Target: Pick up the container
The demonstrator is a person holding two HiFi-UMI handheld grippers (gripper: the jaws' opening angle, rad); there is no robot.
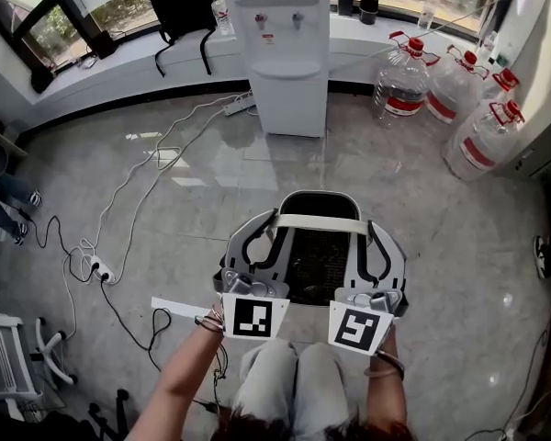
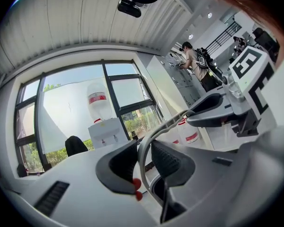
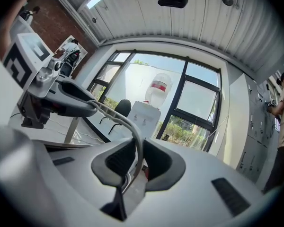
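The grey container (image 1: 314, 246) hung over the floor (image 1: 459, 246), mouth up, its long axis running 9 to 3 o'clock. The left gripper (image 1: 246, 288) and right gripper (image 1: 375, 297) were each clamped narrowly on its 6 o'clock rim.

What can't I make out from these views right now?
- Head view: both claw tips, hidden under the black-and-white marker cubes.
- Head view: whether the grey plastic container is off the floor; it covers what lies below.
- Both gripper views: container body cut off; only the edge strip in the left claw and right claw shows.
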